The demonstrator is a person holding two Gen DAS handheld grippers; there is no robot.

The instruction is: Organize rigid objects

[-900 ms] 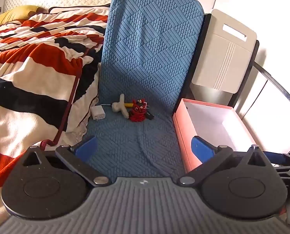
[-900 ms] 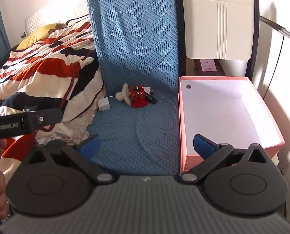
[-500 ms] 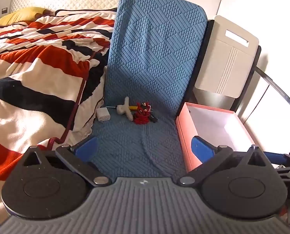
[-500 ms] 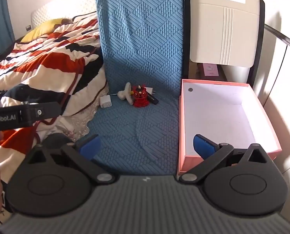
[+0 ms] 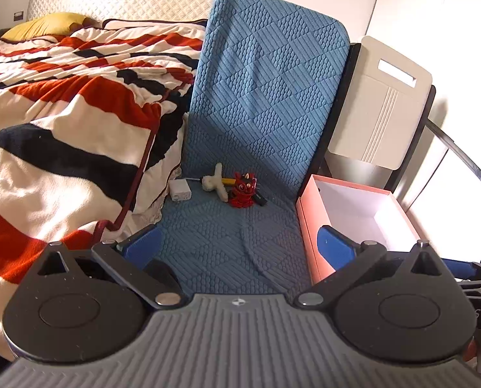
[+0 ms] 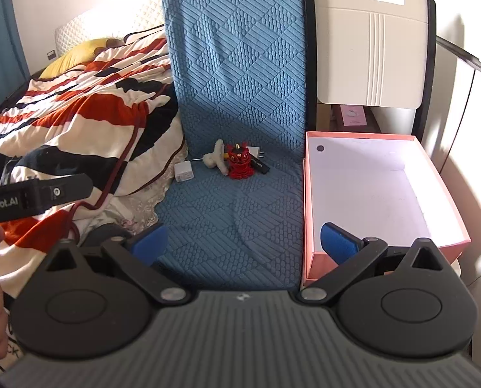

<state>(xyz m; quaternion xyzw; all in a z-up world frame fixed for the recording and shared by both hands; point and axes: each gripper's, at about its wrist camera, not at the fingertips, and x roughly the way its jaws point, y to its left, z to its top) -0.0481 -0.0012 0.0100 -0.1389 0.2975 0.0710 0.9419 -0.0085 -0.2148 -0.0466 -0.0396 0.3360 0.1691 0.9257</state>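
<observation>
Well ahead of right gripper [image 6: 240,242]: red figurine [image 6: 238,161]

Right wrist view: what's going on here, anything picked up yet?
Nothing yet. A person holds both grippers open and empty, the right gripper and left gripper aimed over the blue mat. A small pile lies at the mat's far end: white charger, cream plush, red figurine, black stick. The pink box beside the mat is empty.
</observation>
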